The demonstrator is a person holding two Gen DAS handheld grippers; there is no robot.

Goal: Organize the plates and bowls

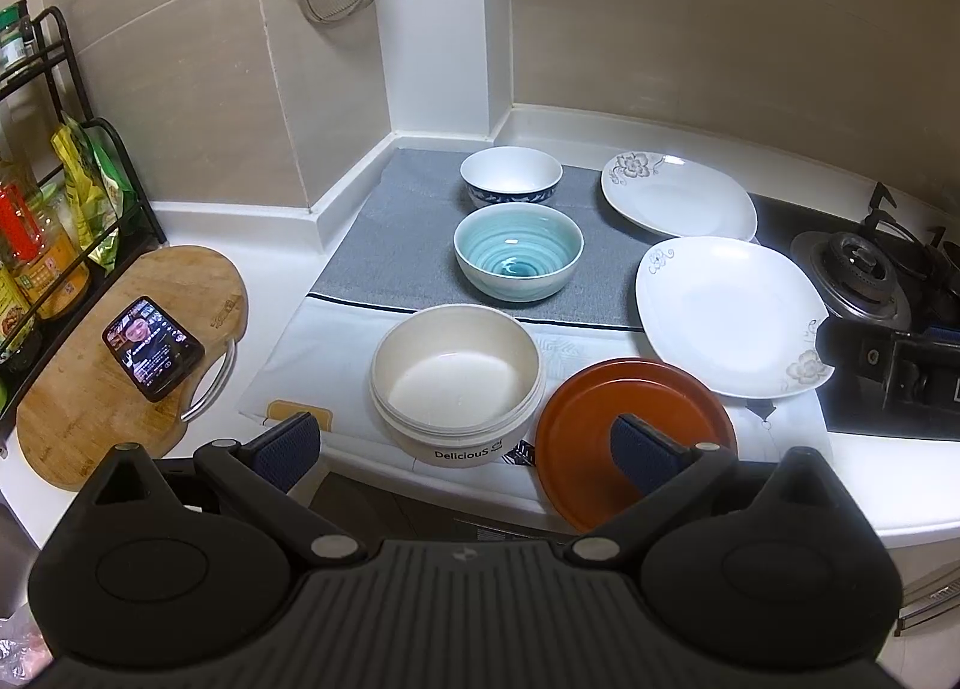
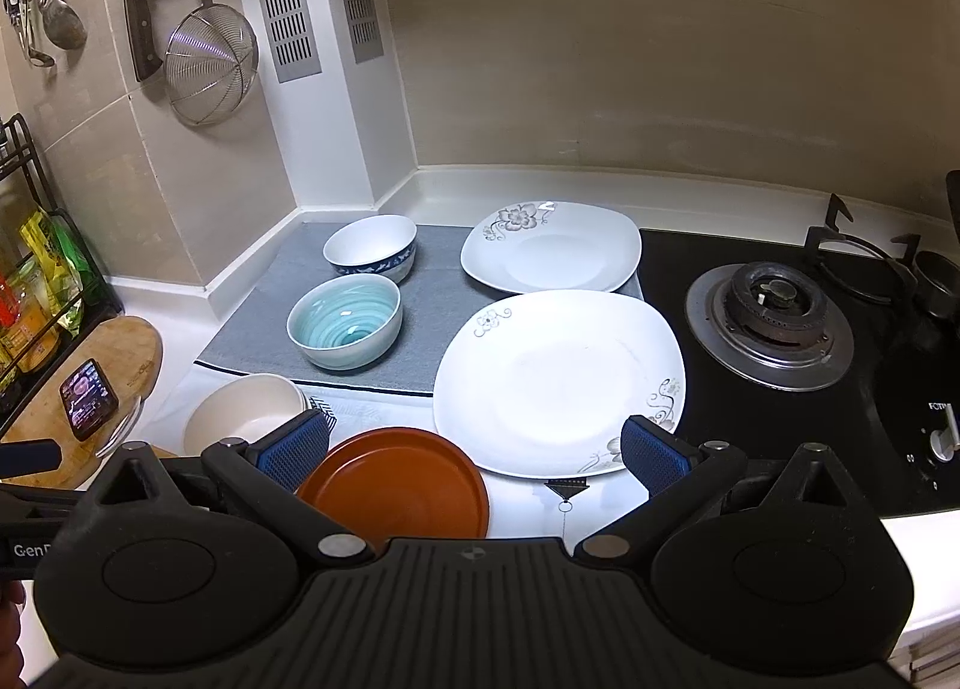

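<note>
On the counter stand a cream "Delicious" bowl [image 1: 456, 377] [image 2: 249, 413], a teal bowl [image 1: 519, 254] [image 2: 345, 323] and a blue-patterned white bowl [image 1: 510, 176] [image 2: 371, 248]. An orange plate [image 1: 591, 419] [image 2: 396, 485] lies at the front edge. Two white flowered plates lie to the right, one near [image 1: 729, 317] [image 2: 558, 383] and one far [image 1: 678, 197] [image 2: 552, 248]. My left gripper [image 1: 465, 452] is open above the front edge, straddling the cream bowl and orange plate. My right gripper [image 2: 474, 452] is open over the orange plate and near white plate; it also shows in the left wrist view [image 1: 888, 359].
A grey mat [image 1: 396, 245] lies under the bowls. A gas hob [image 2: 774, 317] is at the right. A wooden board [image 1: 78, 389] with a phone [image 1: 153, 347] and a bottle rack [image 1: 36, 221] are at the left. A strainer [image 2: 210, 65] hangs on the wall.
</note>
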